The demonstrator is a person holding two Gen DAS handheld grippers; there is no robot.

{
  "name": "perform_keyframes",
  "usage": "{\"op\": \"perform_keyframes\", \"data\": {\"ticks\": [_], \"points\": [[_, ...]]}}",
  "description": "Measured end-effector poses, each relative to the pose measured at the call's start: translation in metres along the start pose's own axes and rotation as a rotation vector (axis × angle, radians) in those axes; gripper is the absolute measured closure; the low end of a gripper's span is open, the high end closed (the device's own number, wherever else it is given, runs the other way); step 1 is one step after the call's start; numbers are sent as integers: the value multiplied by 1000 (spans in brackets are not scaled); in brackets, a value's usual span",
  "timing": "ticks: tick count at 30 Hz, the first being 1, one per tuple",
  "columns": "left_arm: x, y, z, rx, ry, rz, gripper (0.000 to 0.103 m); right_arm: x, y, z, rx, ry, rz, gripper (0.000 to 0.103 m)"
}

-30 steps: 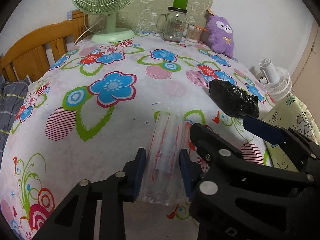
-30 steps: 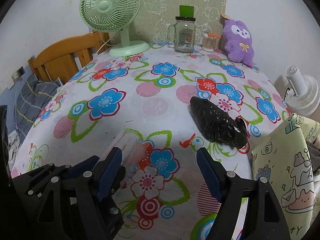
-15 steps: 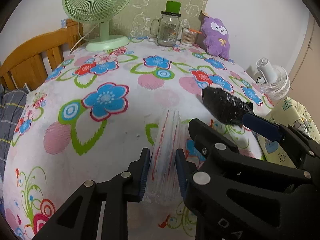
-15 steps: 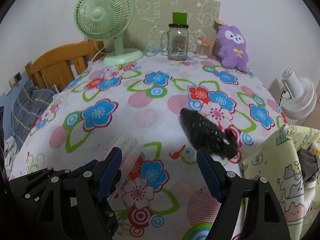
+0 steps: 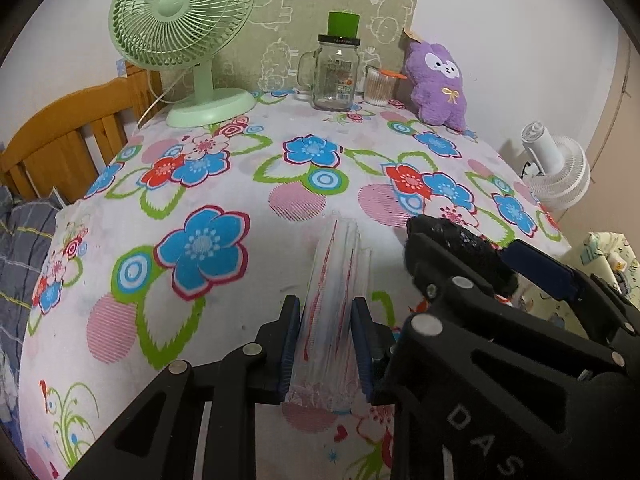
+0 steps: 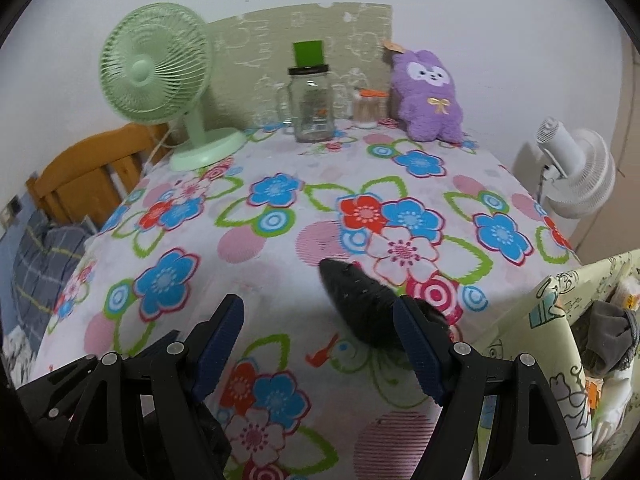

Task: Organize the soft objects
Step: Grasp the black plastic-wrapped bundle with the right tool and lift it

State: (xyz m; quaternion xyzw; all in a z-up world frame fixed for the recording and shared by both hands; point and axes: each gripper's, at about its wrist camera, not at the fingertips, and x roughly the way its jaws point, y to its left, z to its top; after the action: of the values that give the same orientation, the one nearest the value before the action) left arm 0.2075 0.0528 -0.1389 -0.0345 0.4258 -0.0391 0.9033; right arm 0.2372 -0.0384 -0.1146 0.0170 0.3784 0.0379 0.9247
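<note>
Floral tablecloth under clear, red-streaked packet squeezed by left gripper jaws.

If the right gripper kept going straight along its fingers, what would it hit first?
Probably the floral tablecloth. The right gripper is open and empty, angled down at bare cloth between its fingers. The black bundle lies just off line, by the right-hand finger; depth is unclear, so that finger might clip it.

Black bundle half hidden behind right claw
</note>
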Motion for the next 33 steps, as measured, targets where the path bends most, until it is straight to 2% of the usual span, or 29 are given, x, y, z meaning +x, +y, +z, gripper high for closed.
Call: {"op": "perform_keyframes", "data": {"ticks": [10,13,14,15,16,17,19,24,27,33], "points": [[20,-3,3,13,24,19,78,22,-5,1,1,26,-88,23],[25,-2,3,18,30,26,78,30,-4,0,-16,58,-101,23],[25,-3,2,21,28,30,78,35,-4,-1,-11,88,-81,29],[26,-4,2,25,29,32,78,39,-6,-2,-4,115,-61,45],[26,-4,2,29,28,34,77,45,-8,-3,14,149,-35,52],[27,-4,1,29,30,32,77,50,-11,-5,46,183,0,55],[26,-4,1,31,30,29,78,54,-18,-8,106,199,32,55],[24,-1,2,18,28,16,78,42,-10,-7,56,132,9,55],[23,1,4,14,30,11,78,39,-6,-4,38,123,12,55],[15,4,12,32,15,7,78,32,-5,2,90,114,27,54]]}}
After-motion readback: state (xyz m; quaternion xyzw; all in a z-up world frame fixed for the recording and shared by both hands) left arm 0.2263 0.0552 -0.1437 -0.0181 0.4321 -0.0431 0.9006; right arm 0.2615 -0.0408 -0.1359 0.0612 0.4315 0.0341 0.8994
